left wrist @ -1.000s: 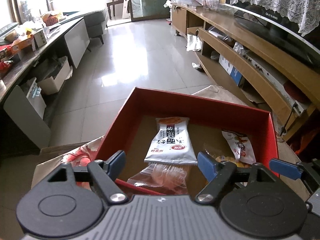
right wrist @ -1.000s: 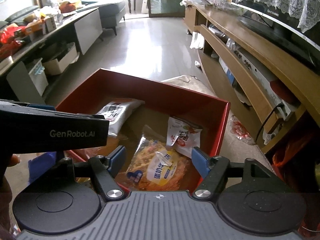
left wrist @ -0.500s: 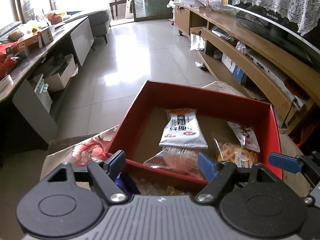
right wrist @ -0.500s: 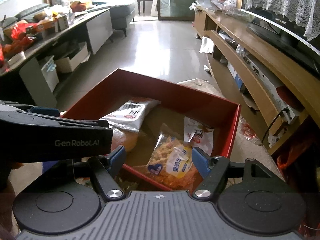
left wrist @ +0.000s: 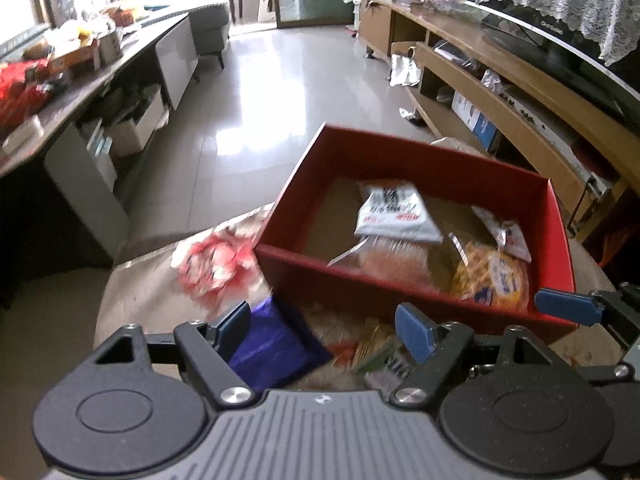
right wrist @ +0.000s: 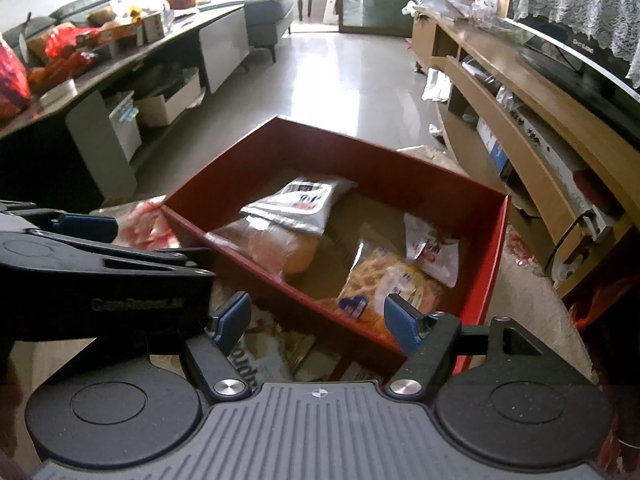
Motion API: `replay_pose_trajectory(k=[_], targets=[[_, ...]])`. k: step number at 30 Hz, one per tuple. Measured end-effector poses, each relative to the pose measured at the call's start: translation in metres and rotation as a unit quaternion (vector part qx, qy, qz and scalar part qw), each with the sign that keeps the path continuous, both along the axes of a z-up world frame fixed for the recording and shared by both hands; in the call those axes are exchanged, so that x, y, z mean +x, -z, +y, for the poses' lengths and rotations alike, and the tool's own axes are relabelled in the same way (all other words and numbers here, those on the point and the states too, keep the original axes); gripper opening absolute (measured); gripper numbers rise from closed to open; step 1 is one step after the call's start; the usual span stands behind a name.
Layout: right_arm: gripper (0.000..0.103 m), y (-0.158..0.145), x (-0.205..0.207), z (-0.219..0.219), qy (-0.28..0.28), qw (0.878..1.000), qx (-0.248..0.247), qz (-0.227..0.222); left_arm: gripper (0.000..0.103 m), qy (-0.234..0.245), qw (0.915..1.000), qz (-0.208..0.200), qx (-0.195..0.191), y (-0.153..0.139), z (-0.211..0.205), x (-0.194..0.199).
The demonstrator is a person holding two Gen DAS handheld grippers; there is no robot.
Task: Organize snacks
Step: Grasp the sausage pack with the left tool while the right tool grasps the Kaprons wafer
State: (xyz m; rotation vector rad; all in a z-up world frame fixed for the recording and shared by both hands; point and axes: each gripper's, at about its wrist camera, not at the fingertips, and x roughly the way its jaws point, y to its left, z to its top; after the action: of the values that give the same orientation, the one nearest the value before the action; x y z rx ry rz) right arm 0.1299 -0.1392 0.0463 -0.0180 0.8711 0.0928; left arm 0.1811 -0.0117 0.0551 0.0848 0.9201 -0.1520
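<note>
A red box (left wrist: 400,292) (right wrist: 492,248) stands on a small cloth-covered table and holds several snack packs: a white pack (left wrist: 394,212) (right wrist: 300,200), a clear bread pack (left wrist: 394,258) (right wrist: 276,246), a yellow pack (left wrist: 494,280) (right wrist: 380,284) and a small white-red pack (left wrist: 506,234) (right wrist: 432,250). Loose snacks lie on the table in front of the box, among them a purple pack (left wrist: 272,348). My left gripper (left wrist: 324,330) is open and empty above them. My right gripper (right wrist: 316,320) is open and empty at the box's near wall.
The floral tablecloth (left wrist: 212,268) covers the table. A long wooden TV stand (left wrist: 520,92) runs along the right. A dark cluttered counter (left wrist: 80,80) runs along the left. The tiled floor (left wrist: 288,92) lies beyond the table.
Both grippers have drawn back and up from the box. The box now sits farther ahead, and the loose snacks on the table in front of it have come into view.
</note>
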Motion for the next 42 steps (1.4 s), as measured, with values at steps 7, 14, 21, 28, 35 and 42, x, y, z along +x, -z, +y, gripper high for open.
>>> replay_pose_trajectory(k=[7, 14, 21, 28, 35, 42], targets=[[0.08, 0.009, -0.014, 0.023, -0.03, 0.999, -0.011, 0.025, 0.084, -0.026, 0.9993, 0.025, 0.004, 0.015, 0.037, -0.028], [0.08, 0.027, -0.034, 0.057, -0.076, 0.994, -0.043, 0.062, 0.084, -0.054, 0.9963, 0.067, 0.0, 0.039, 0.081, -0.062], [0.08, 0.035, -0.047, 0.066, -0.081, 0.992, -0.054, 0.081, 0.084, -0.056, 0.9912, 0.119, 0.008, 0.071, 0.095, -0.088], [0.08, 0.03, -0.051, 0.063, -0.079, 0.993, -0.042, 0.076, 0.085, -0.039, 0.988, 0.147, 0.027, 0.092, 0.082, -0.093], [0.08, 0.019, -0.041, 0.024, -0.033, 0.997, -0.017, 0.07, 0.073, -0.047, 0.9885, 0.144, 0.012, 0.091, 0.081, -0.098], [0.08, 0.019, -0.028, 0.003, -0.008, 0.997, 0.006, 0.072, 0.072, -0.037, 0.9882, 0.149, -0.004, 0.086, 0.076, -0.1]])
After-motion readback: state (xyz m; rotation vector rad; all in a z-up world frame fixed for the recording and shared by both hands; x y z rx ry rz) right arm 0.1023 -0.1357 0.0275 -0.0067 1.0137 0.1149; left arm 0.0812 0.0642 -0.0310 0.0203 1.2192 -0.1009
